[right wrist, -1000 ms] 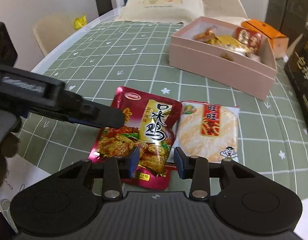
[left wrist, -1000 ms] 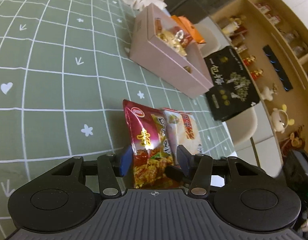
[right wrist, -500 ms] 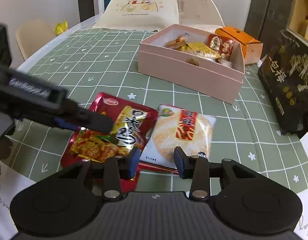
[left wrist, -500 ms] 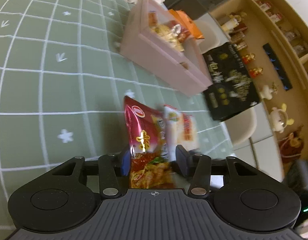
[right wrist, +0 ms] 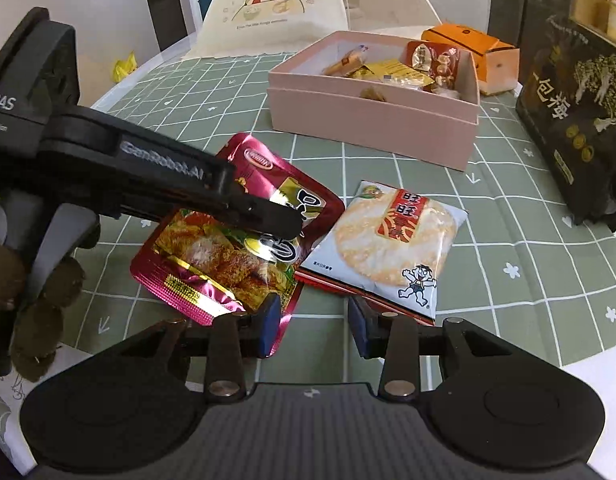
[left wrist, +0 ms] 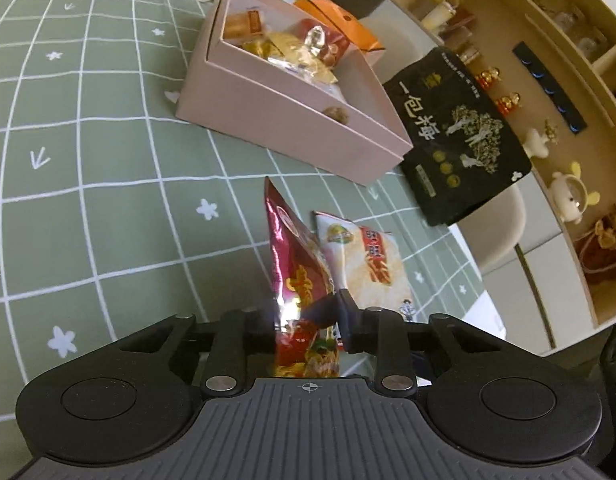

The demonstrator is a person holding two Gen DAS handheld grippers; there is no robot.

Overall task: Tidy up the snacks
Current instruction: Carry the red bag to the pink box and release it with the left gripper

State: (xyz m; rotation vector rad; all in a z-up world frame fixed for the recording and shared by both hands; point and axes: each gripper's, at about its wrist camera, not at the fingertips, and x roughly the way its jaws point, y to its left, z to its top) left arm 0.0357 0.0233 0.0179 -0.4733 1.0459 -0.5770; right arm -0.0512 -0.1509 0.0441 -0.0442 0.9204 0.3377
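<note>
My left gripper [left wrist: 304,316] is shut on the red chicken snack bag [left wrist: 294,276], which it holds edge-up and lifted off the green tablecloth. In the right wrist view the same bag [right wrist: 228,256] hangs tilted under the left gripper's fingers [right wrist: 268,216]. A white rice cracker bag [right wrist: 391,240] lies flat on a thin red packet just right of it; it also shows in the left wrist view [left wrist: 367,260]. My right gripper [right wrist: 311,330] is open and empty, near the table's front edge. The pink box [right wrist: 371,116] with several snacks stands behind.
An orange carton [right wrist: 471,52] sits behind the pink box [left wrist: 284,128]. A large black bag [right wrist: 575,120] lies at the table's right edge, also in the left wrist view [left wrist: 459,132]. A chair with a printed cover [right wrist: 276,8] stands at the far side. Shelves [left wrist: 547,60] are to the right.
My left gripper has closed on the red bag and lifted it, tipping it on edge. Both grippers have moved closer to the pink box.
</note>
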